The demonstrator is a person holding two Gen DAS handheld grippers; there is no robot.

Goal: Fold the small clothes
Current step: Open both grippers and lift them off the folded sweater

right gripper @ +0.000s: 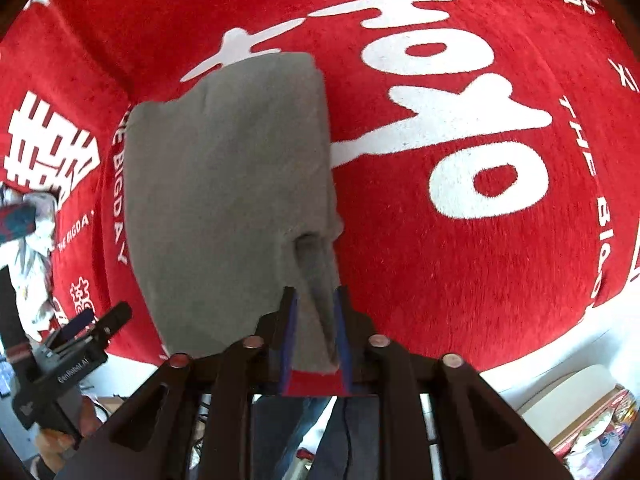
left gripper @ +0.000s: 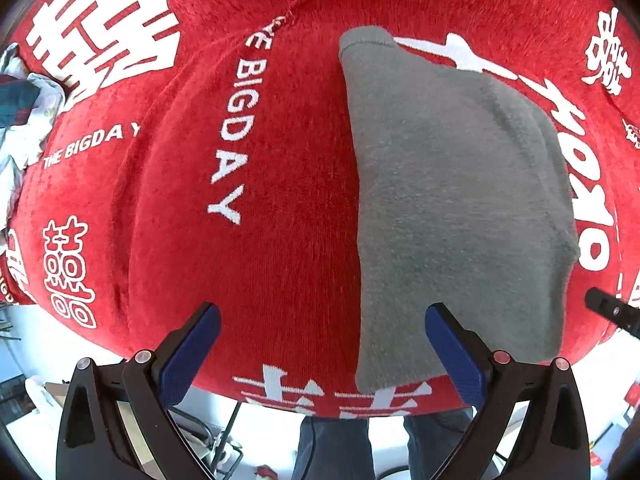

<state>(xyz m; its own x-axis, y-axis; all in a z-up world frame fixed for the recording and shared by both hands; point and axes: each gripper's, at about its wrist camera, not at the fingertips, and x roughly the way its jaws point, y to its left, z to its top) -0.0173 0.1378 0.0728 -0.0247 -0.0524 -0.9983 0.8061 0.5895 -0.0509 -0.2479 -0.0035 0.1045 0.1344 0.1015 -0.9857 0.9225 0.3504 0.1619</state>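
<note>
A small grey garment lies on a red blanket with white lettering; it also shows in the right wrist view. My left gripper is open and empty, just above the blanket, its right pad over the garment's near left edge. My right gripper is shut on the garment's near right corner, a fold of grey cloth pinched between its blue pads. The left gripper shows at the left in the right wrist view.
A pile of white and dark clothes lies at the blanket's left edge, also in the right wrist view. The blanket's near edge ends over a white floor. A box of items stands at lower right.
</note>
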